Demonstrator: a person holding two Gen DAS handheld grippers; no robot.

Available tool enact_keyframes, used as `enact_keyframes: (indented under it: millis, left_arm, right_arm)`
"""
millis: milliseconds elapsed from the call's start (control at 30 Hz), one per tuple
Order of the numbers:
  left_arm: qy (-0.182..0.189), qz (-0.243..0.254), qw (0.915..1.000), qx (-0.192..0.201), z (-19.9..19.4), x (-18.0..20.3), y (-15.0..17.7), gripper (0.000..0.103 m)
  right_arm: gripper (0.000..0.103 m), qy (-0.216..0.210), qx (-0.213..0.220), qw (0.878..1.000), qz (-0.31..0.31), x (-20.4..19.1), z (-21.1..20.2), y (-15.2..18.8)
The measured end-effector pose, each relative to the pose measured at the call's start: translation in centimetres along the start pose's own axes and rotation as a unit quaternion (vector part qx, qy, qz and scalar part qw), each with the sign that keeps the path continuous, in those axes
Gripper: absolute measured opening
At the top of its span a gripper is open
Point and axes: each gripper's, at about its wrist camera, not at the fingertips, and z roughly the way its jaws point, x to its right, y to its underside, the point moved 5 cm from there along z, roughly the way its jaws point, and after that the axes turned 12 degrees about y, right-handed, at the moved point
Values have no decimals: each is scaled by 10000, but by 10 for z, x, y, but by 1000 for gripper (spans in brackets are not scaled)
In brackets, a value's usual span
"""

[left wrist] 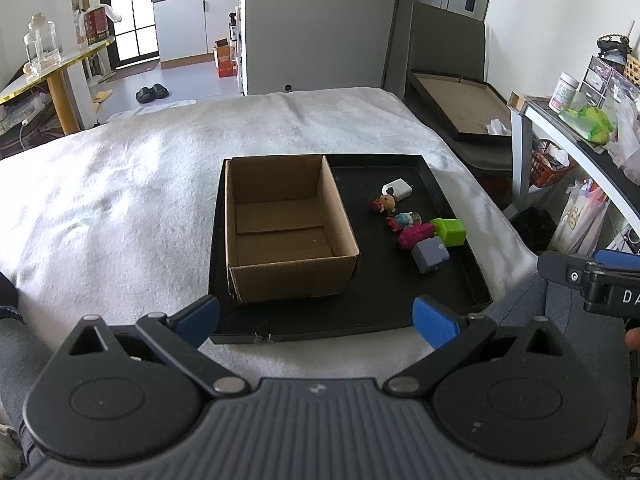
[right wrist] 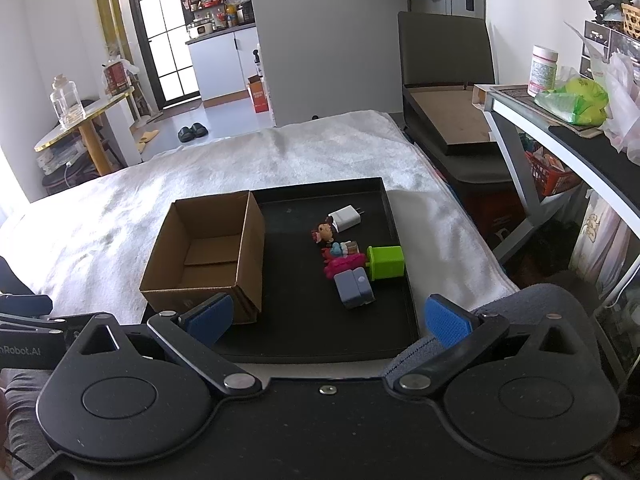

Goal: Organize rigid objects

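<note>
Hovering at the black tray's (left wrist: 440, 196) near edge, both grippers' jaws gape wide, holding nothing; cardboard box (left wrist: 286, 232) left.

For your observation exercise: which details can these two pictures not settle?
- Cardboard box: near inside corner, hidden by its own front wall, both views.
- Small toys: too small and crowded to identify.
- Right gripper: cut off by left view's edge.
- Tray: near edge covered by gripper.

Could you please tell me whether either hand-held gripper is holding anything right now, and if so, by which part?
Nothing is held. The left hand-held gripper and the right hand-held gripper are both open and empty, short of the toys.
</note>
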Motion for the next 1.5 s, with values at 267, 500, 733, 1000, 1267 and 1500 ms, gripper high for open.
enact_keyframes:
  millis: [267,500,733,1000,1267,1500]
  left_arm:
    - [-28,-29,10000,16,-2,-2,-1,103]
    - [-37,-48,10000,21,-1,-5,-2,103]
    - [-70,-62,10000,2,6,-8,-2,103]
    - [-134,-128,9998,-40,28,-19,-7,103]
    - [-307,-110,9994,-116,58,-25,-15,103]
    - [-409,-166,9989,-160,81,-27,-20,102]
  right_arm:
    - [103,1,-37,10000,-46,-1,2,1]
    - [103,3,-70,9999,-104,-4,2,5]
    - [103,-4,-143,9999,-96,-4,7,6]
    - [103,-76,-218,9997,10,2,26,5]
    - [103,-93,-177,9998,15,9,53,3]
    - [102,-114,-344,9993,18,15,79,7]
